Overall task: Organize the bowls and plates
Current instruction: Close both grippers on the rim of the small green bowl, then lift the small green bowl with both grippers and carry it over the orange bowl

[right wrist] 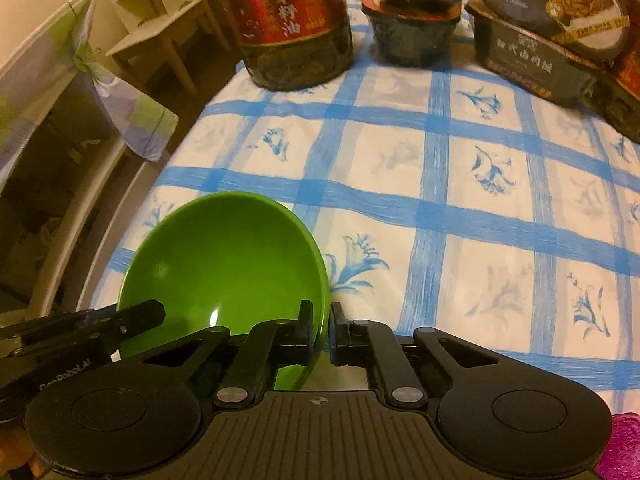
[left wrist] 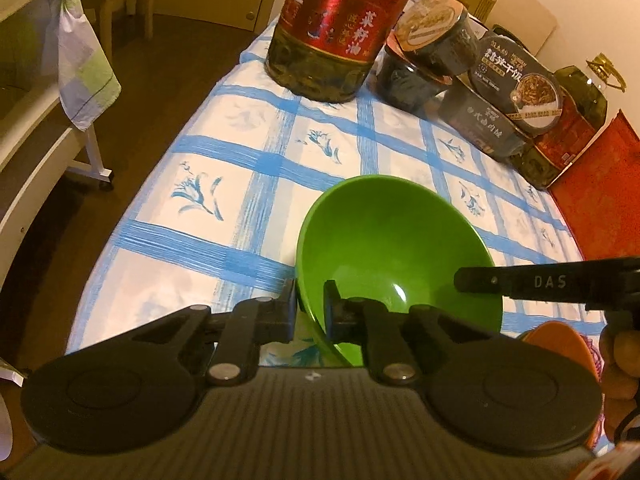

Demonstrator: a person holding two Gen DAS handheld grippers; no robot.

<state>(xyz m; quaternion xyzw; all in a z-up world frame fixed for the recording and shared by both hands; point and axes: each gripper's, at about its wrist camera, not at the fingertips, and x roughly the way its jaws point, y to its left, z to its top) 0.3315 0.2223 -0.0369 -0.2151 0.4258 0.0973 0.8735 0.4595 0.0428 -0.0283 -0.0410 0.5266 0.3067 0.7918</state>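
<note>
A green bowl (left wrist: 394,248) is held above the blue-checked tablecloth (left wrist: 224,184). My left gripper (left wrist: 310,304) is shut on the bowl's left rim. My right gripper (right wrist: 321,326) is shut on the right rim of the same bowl (right wrist: 224,256). The right gripper's fingers (left wrist: 520,282) show over the bowl in the left wrist view, and the left gripper's fingers (right wrist: 132,318) show at the bowl's left in the right wrist view. An orange dish (left wrist: 560,340) peeks out at the lower right of the left wrist view, mostly hidden.
A large red-labelled oil bottle (left wrist: 340,28) stands at the table's far side, with dark instant-food tubs (left wrist: 432,52) and boxes (left wrist: 516,92) beside it and a second oil bottle (left wrist: 576,112) at far right. A chair with a cloth (left wrist: 80,52) stands left of the table.
</note>
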